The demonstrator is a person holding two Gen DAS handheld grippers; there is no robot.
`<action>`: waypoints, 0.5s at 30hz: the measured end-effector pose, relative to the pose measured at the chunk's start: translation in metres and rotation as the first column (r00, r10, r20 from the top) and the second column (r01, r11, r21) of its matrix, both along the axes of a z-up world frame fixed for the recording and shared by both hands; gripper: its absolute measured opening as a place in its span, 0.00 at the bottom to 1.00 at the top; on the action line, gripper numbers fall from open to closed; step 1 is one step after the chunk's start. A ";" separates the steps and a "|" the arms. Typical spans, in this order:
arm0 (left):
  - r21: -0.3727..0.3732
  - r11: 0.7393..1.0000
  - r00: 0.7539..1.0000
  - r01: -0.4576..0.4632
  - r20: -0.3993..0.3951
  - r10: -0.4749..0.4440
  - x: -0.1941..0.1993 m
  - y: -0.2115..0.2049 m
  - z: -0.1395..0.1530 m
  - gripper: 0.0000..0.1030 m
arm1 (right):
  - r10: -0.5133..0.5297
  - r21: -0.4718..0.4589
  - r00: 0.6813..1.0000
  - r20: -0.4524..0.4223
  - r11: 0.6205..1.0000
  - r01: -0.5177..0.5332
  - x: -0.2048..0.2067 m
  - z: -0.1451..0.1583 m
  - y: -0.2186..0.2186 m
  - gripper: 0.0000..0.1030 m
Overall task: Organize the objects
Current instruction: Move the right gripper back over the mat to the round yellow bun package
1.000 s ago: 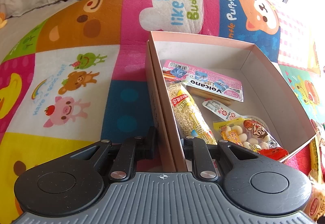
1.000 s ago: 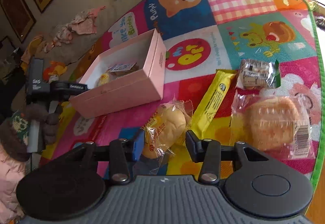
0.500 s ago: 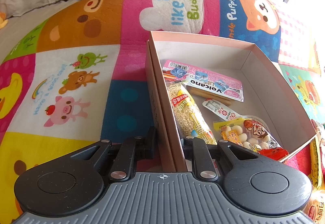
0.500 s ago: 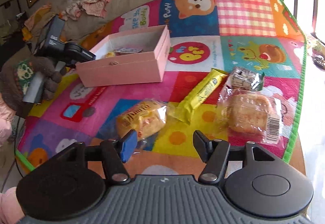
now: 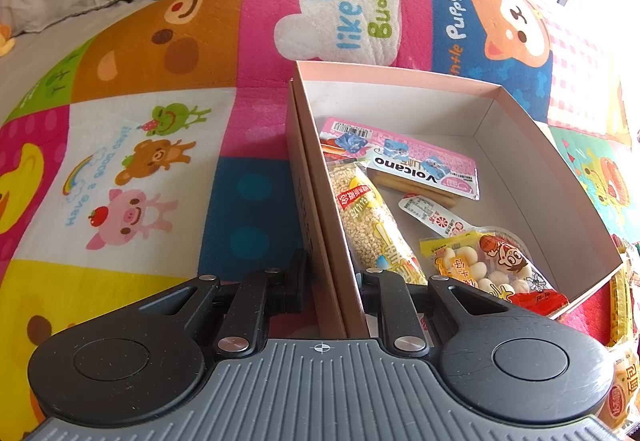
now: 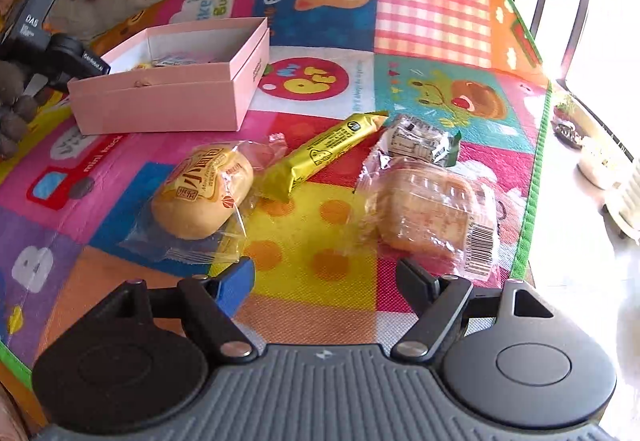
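Left wrist view: the pink box (image 5: 400, 81) stands open on the play mat (image 5: 140, 161), and the left gripper (image 5: 330, 281) is clamped on its near side wall, one finger outside the wall and one inside. Ahead of the inner finger, inside the box, lie a long puffed-grain bar (image 5: 370, 225) with a red label of Chinese characters, a pink packet (image 5: 404, 159) printed "Volcano" with a barcode at its end, a small white sachet (image 5: 434, 215), and a bag of round white sweets (image 5: 496, 265) bearing a cartoon face. Beyond the box the mat reads "i like you Buddy" and "Puppy"; left of the jaws it shows a frog, a bear and a pig. In the right wrist view, the right gripper (image 6: 326, 279) has its jaws opening, nothing between them but the mat's yellow dotted patch. Just ahead and left of the blue-padded finger lies a wrapped bun (image 6: 202, 195) with Chinese lettering on its wrapper. Straight ahead lies a yellow bar (image 6: 320, 155) (its print too small to read), and ahead to the right a clear-wrapped pastry (image 6: 430, 211) with a barcode sticker, a small crinkled packet (image 6: 420, 141) behind it. The box sits farther off, ahead to the left, near a red circle reading "My Pet".
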State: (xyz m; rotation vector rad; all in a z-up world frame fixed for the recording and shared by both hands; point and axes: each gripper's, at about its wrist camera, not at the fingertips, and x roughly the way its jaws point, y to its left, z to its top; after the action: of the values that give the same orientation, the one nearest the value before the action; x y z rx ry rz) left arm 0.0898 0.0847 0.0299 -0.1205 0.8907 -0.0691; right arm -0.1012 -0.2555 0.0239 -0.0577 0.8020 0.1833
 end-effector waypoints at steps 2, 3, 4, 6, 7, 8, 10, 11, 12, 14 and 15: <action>0.000 1.000 1.000 -0.001 0.000 0.001 0.000 0.000 0.000 0.18 | 0.023 0.056 1.000 -0.015 0.998 -0.022 -0.002 0.000 -0.004 0.76; 0.000 1.000 1.000 0.000 0.000 0.000 0.000 0.000 0.000 0.18 | 0.034 0.062 0.999 -0.025 0.998 -0.033 -0.003 -0.002 -0.002 0.76; 0.000 1.000 1.000 0.001 0.000 -0.001 0.000 0.000 0.000 0.18 | 0.038 0.060 0.999 -0.033 0.998 -0.036 -0.002 -0.005 0.000 0.78; 0.000 1.000 1.000 0.001 0.000 -0.001 0.000 0.000 0.000 0.18 | 0.048 0.049 0.998 -0.029 0.998 -0.046 -0.004 -0.006 0.006 0.83; 0.001 1.000 1.000 0.001 0.000 -0.001 0.000 0.000 0.000 0.18 | 0.059 0.065 0.998 -0.032 0.996 -0.057 -0.005 -0.005 0.010 0.85; 0.001 1.000 1.000 0.000 0.000 0.000 0.000 0.000 0.000 0.18 | 0.080 0.092 0.996 -0.040 0.993 -0.076 -0.006 -0.004 0.013 0.86; 0.000 1.000 1.000 0.001 0.000 -0.001 0.000 0.000 0.000 0.18 | 0.126 0.121 0.991 -0.046 0.985 -0.119 -0.009 -0.001 0.020 0.88; 0.001 1.000 1.000 0.001 0.000 -0.001 0.000 0.000 0.000 0.18 | 0.138 0.129 0.990 -0.040 0.983 -0.132 -0.010 0.001 0.023 0.88; 0.001 1.000 1.000 0.002 0.000 -0.002 0.000 -0.001 0.000 0.18 | 0.144 0.130 0.989 -0.028 0.982 -0.140 -0.012 0.004 0.027 0.88; 0.000 1.000 1.000 0.000 0.000 0.000 0.000 0.000 0.000 0.18 | 0.129 0.101 0.992 0.003 0.987 -0.129 -0.009 0.010 0.037 0.88; -0.002 1.000 1.000 0.000 0.000 0.000 -0.001 0.000 0.000 0.18 | 0.112 0.077 0.993 0.020 0.991 -0.114 -0.006 0.012 0.042 0.89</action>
State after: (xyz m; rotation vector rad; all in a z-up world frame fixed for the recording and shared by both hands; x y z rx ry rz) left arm 0.0892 0.0843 0.0296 -0.1221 0.8907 -0.0699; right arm -0.1068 -0.2134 0.0359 -0.0308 0.7761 0.3208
